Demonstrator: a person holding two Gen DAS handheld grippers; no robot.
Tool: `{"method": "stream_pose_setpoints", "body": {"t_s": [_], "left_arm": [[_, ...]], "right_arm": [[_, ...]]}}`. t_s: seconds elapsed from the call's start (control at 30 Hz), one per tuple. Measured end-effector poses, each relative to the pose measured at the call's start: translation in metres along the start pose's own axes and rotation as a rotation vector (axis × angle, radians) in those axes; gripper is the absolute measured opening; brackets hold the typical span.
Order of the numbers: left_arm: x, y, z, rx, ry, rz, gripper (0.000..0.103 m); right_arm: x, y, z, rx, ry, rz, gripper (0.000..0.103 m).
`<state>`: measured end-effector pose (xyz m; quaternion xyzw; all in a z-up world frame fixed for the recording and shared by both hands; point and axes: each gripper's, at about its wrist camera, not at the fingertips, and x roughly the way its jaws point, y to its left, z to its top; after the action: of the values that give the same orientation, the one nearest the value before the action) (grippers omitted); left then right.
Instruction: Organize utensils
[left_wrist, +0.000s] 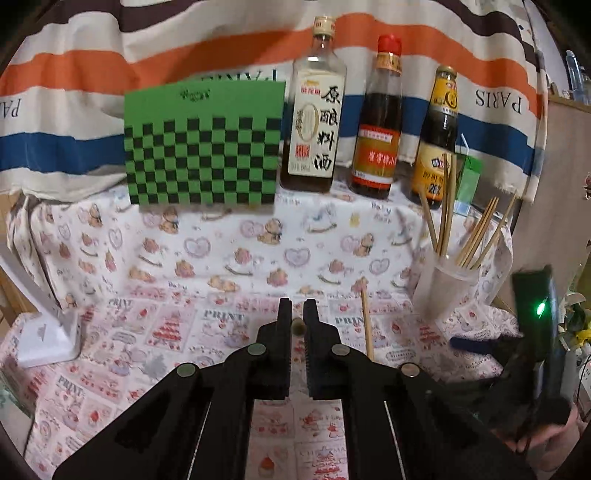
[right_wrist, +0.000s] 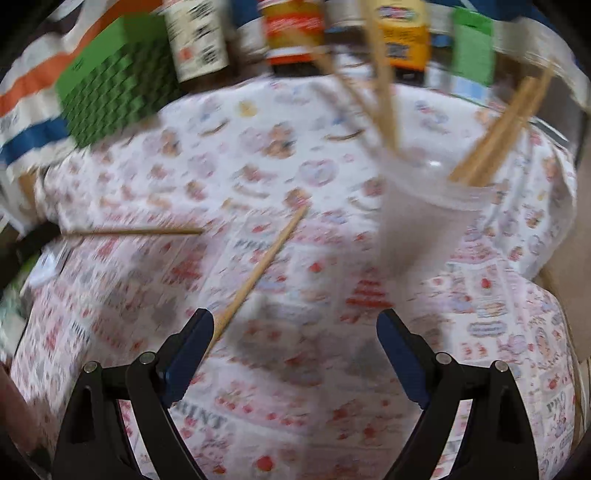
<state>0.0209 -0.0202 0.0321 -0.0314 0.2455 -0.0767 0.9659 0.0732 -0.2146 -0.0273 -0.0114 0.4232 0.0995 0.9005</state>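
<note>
1. The left gripper (left_wrist: 297, 314) is seen with its jaws nearly closed on the end of a chopstick (left_wrist: 297, 326), of which only the round tip is shown between them.
2. A second chopstick (left_wrist: 367, 323) is seen lying loose on the patterned cloth of the surface (left_wrist: 207, 258), just right of the left jaws.
3. A translucent cup (left_wrist: 445, 286) holding several chopsticks is placed at the right, in front of three sauce bottles (left_wrist: 378, 122).
4. The right gripper (right_wrist: 295, 334) is shown with jaws wide apart and nothing between them; its view is blurred.
5. A green checkered box (left_wrist: 203, 146) is partly cut off in the right view.
</note>
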Motion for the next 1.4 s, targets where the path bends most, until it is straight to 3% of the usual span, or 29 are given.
{"method": "stream_pose_setpoints", "body": {"t_s": [0.13,0.23,0.33,0.4,0.57,0.63,0.7,0.8,0.87,1.13,1.4], "left_arm": [[0.004,0.002,0.003,-0.008,0.004,0.017,0.005],[0.004,0.003,0.002,-0.016,-0.010,0.024,0.005],[0.000,0.004,0.003,-0.022,-0.031,0.029,0.005],[-0.003,0.004,0.003,-0.020,-0.041,0.033,0.005],[-0.006,0.001,0.003,-0.002,-0.067,0.038,0.005],[-0.007,0.000,0.003,0.004,-0.073,0.034,0.005],[-0.008,-0.001,0.003,0.004,-0.082,0.030,0.005],[-0.011,-0.002,0.004,0.010,-0.099,0.035,0.005],[-0.015,-0.002,0.004,0.010,-0.119,0.043,0.005],[-0.022,-0.001,0.007,0.003,-0.155,0.013,0.005],[-0.037,-0.011,0.009,0.047,-0.199,-0.018,0.005]], "right_arm": [[0.014,0.022,-0.007,-0.013,0.075,0.069,0.091],[0.015,0.039,-0.014,-0.085,0.057,0.008,0.087],[0.019,0.046,-0.018,-0.119,0.082,0.005,0.080],[0.024,0.046,-0.021,-0.109,0.121,0.017,0.069],[0.022,0.047,-0.023,-0.120,0.099,0.006,0.053],[0.021,0.045,-0.023,-0.113,0.084,-0.004,0.037],[0.020,0.039,-0.022,-0.088,0.084,-0.028,0.010],[0.014,0.019,-0.017,0.002,0.090,-0.022,0.008],[-0.001,0.009,-0.013,0.044,0.043,0.010,0.008],[-0.092,-0.020,0.002,0.089,-0.379,-0.060,0.004],[-0.147,-0.046,0.007,0.127,-0.600,-0.057,0.004]]}}
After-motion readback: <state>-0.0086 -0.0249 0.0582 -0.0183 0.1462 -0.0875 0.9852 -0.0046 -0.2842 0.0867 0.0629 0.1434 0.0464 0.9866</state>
